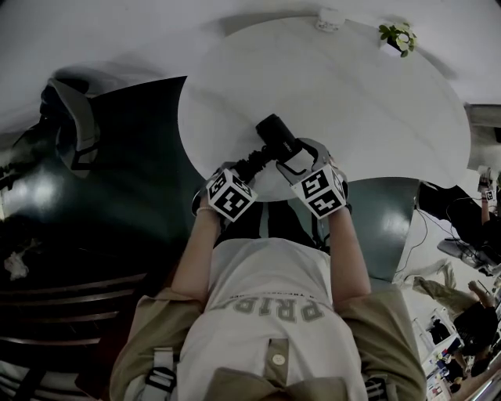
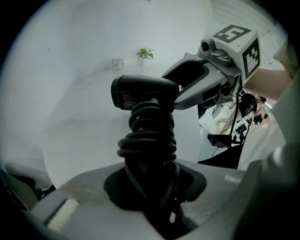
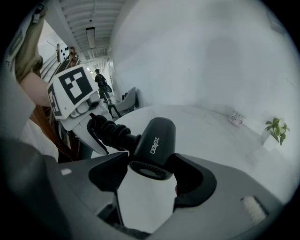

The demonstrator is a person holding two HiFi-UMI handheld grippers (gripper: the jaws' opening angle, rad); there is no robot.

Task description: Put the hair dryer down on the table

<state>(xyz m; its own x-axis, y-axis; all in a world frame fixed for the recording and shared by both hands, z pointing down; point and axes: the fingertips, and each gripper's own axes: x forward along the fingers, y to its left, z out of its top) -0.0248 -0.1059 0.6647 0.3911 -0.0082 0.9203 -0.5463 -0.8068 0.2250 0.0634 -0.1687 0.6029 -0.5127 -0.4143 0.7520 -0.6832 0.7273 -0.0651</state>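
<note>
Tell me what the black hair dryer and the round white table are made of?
The hair dryer looks like hard matte black plastic, with soft highlights. Its cord looks rubbery, bending in tight coils. The table looks smooth, pale and even on top: laminate or painted wood, I can't tell.

Dim, flat grey light; fisheye bending, black corners; floor (image 1: pixel 43 192) glare; hair dryer (image 3: pixel 152 140) sharp, jaws soft

Over the near edge of the table (image 1: pixel 368 110) hung the hair dryer (image 1: pixel 275 139), left gripper (image 1: pixel 249 167) on its cord-wrapped handle, right gripper (image 1: pixel 291 159) round the barrel's end. Touching the tabletop or not, couldn't tell. A plant (image 1: pixel 398 35) stood at the far edge, small item (image 1: pixel 329 19) left of it.
</note>
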